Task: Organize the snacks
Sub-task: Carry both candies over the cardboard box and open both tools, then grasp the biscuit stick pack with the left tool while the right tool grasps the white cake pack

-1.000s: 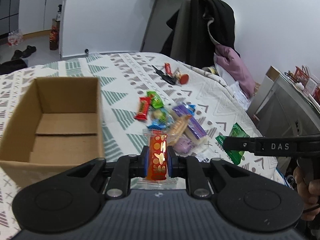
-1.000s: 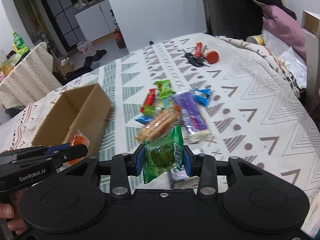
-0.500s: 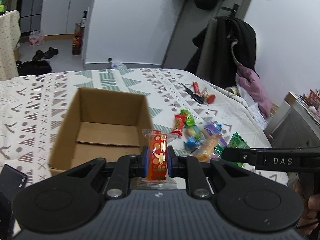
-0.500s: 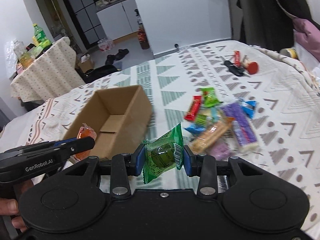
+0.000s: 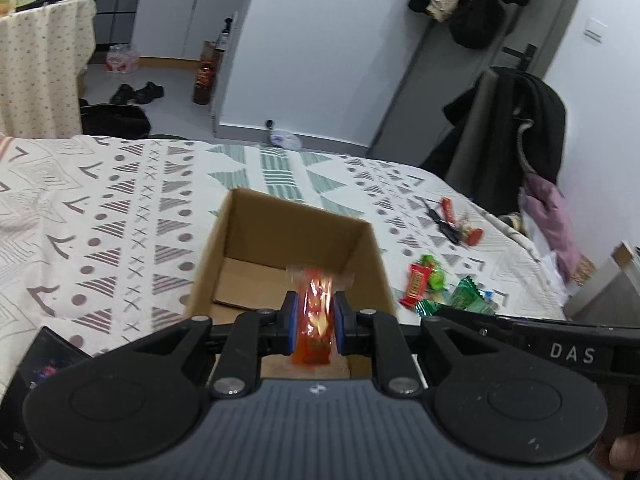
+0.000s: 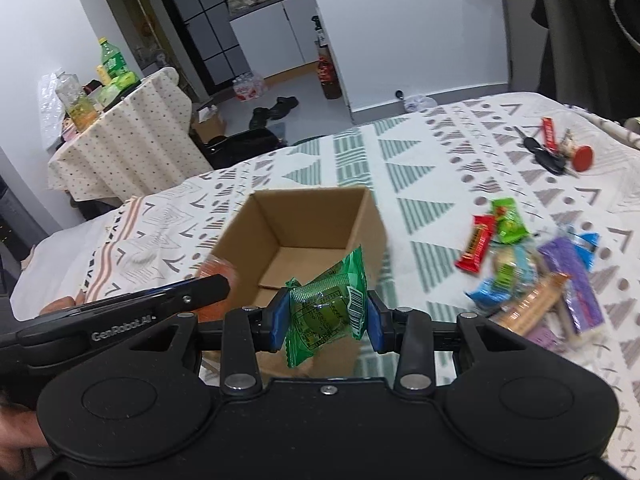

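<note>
Both grippers had swung from the snack pile to the open brown cardboard box, presumably to drop their loads inside. Left gripper was clamped on an orange foil-wrapped snack over the near rim; right gripper pinched a green plastic snack packet alongside. Remaining wrapped snacks lay on the patterned bedspread, right of the box.

White bedspread with grey and green triangles, open brown cardboard box, heap of wrapped snacks, black keys with red tags
</note>
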Tool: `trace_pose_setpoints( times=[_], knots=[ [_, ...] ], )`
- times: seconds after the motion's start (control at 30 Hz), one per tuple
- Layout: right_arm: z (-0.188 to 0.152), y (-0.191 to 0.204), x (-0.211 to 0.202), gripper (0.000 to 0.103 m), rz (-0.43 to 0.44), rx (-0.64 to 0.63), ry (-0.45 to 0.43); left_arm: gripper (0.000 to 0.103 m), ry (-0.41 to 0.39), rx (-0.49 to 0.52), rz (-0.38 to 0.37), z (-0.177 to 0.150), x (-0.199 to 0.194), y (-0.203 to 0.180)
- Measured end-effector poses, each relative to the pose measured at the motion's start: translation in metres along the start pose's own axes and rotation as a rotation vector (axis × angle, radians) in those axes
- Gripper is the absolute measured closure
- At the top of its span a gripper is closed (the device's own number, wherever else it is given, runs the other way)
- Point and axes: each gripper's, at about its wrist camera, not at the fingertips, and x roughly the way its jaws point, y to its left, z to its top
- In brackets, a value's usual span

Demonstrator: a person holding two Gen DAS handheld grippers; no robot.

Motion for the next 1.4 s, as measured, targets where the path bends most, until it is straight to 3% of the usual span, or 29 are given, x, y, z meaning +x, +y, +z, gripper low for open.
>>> trace_pose_setpoints(
  times=[0.17, 0.27, 0.33, 0.43, 0.63, 0.93, 1.4],
  knots=[
    [0.010, 0.010, 0.009, 0.065, 0.027, 0.001, -0.006, 0.082, -0.009, -0.011, 0.034, 0.005, -0.003, 0.005],
    [0.014, 0.012, 0.013, 0.059, 0.056, 0.017, 0.004, 0.076, 0.005, -0.015, 0.063, 0.004, -0.005, 0.008],
    [0.014, 0.009, 0.013, 0.053, 0.066, 0.027, 0.005, 0.065, 0.006, -0.023, 0.074, 0.003, -0.008, 0.010],
    [0.012, 0.004, 0.008, 0.052, 0.053, 0.035, 0.002, 0.046, -0.001, -0.032, 0.080, 0.002, -0.013, 0.010],
    [0.004, -0.014, -0.009, 0.047, 0.020, 0.055, -0.001, 0.027, -0.003, -0.009, 0.072, -0.001, -0.017, -0.003],
    [-0.010, -0.047, -0.042, 0.035, -0.045, 0.077, -0.011, 0.017, 0.012, 0.035, 0.047, -0.010, -0.021, -0.033],
    [-0.026, -0.103, -0.087, 0.026, -0.129, 0.131, -0.032, 0.013, 0.039, 0.115, -0.044, -0.021, -0.020, -0.095]
  ],
)
